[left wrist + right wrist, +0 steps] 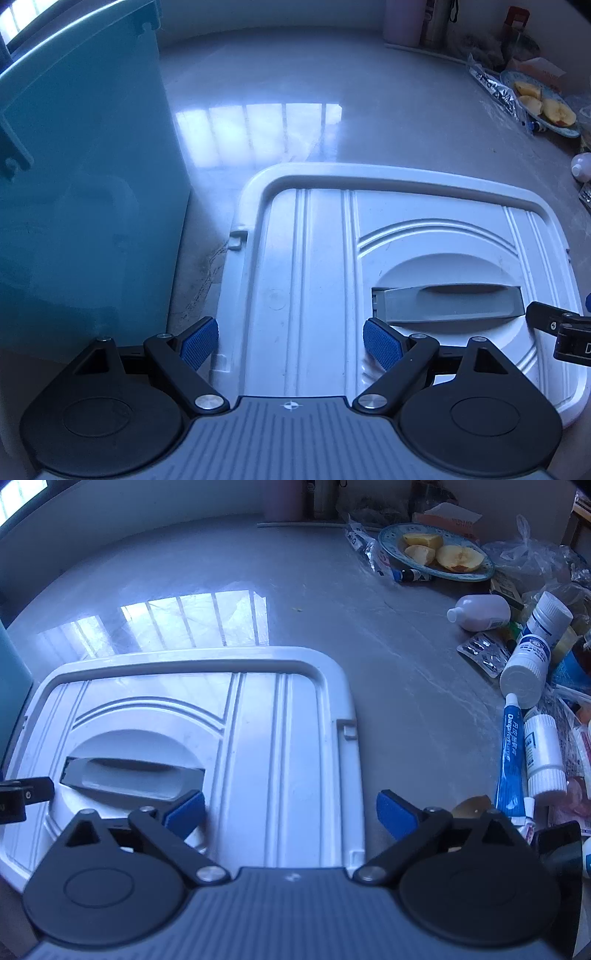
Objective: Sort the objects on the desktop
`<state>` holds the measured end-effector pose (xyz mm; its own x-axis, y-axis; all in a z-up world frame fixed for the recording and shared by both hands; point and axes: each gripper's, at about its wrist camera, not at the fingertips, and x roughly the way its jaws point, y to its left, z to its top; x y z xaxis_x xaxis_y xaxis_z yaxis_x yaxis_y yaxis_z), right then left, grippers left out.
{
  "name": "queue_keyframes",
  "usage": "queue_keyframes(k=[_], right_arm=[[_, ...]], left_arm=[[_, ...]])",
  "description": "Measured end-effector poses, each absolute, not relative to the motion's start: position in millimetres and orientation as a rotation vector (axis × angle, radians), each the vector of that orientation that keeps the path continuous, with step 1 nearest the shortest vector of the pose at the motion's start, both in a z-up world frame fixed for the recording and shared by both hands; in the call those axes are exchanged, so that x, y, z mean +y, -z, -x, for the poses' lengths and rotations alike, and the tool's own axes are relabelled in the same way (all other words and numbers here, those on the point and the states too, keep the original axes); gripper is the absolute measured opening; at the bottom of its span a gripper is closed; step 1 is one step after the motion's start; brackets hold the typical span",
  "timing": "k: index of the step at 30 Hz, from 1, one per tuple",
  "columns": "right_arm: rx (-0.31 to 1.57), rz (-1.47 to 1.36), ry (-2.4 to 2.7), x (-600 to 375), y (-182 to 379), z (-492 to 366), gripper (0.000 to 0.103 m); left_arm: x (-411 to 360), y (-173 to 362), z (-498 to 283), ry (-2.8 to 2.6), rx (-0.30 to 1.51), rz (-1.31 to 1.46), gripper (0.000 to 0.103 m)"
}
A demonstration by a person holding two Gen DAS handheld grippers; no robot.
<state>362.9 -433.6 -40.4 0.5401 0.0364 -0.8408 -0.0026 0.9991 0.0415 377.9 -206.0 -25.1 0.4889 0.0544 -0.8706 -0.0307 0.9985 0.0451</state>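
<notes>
A white box lid [314, 258] with a grey handle [450, 302] lies flat on the grey tabletop. My left gripper [290, 345] is open and empty, over the lid's left part. A teal storage box [85, 177] stands upright to the lid's left. In the right wrist view the lid [280, 746] and its handle [129, 775] lie below my right gripper [290, 814], which is open and empty over the lid's right edge. White medicine bottles [528, 664], a blue tube [511, 760] and a blister pack [484, 651] are heaped at the right.
A plate of cut fruit [439, 554] sits at the back right among plastic bags [532, 554] and packets. A white bottle [480, 613] lies on its side. The teal box's edge [13, 679] shows at the far left. Containers stand along the back wall [421, 26].
</notes>
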Motion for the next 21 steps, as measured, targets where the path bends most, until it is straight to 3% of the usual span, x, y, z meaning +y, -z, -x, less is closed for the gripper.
queue_keyframes(k=[4, 21], right_arm=[[1.031, -0.103, -0.055, -438, 45, -369, 0.103], [1.072, -0.073, -0.092, -433, 44, -373, 0.103]], left_arm=[[-211, 32, -381, -0.015, 1.066, -0.034, 0.103], [-211, 31, -371, -0.039, 1.071, -0.031, 0.103]])
